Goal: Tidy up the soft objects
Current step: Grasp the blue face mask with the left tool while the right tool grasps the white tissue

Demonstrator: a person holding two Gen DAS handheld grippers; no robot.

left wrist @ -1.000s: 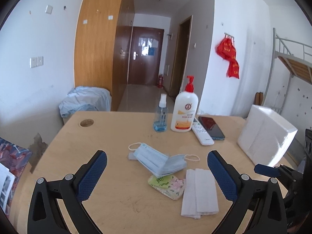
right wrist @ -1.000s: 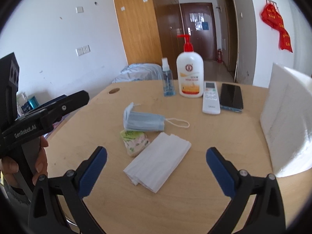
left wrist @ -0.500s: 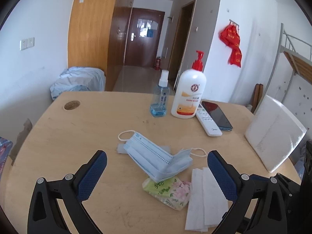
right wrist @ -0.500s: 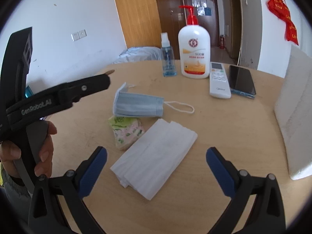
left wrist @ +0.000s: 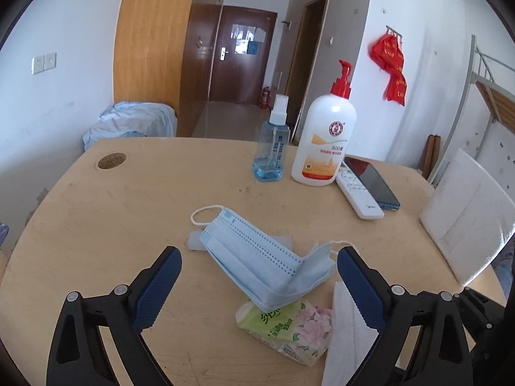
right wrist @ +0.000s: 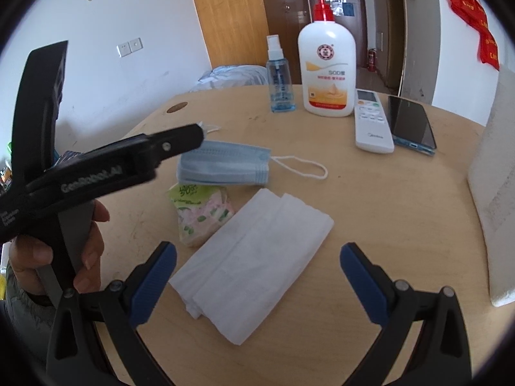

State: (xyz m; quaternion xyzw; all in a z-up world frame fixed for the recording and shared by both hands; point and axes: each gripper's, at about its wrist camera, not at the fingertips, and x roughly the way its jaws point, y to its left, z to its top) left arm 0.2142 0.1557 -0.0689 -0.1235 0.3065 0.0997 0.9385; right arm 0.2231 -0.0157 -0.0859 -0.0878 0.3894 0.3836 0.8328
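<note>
As both grippers drop closer, left gripper [left wrist: 257, 286] jaws closing around face mask [left wrist: 267, 263], untouched; right gripper [right wrist: 257, 276] wide over folded tissues [right wrist: 254, 260].

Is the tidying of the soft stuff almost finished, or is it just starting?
Just starting. Nothing looks sorted yet: the blue face mask, the tissue pack and the folded white tissues lie loose on the table. The left gripper hangs over the mask, jaws closing but not touching it. The right gripper is open above the tissues. All the picking up is left.
</note>
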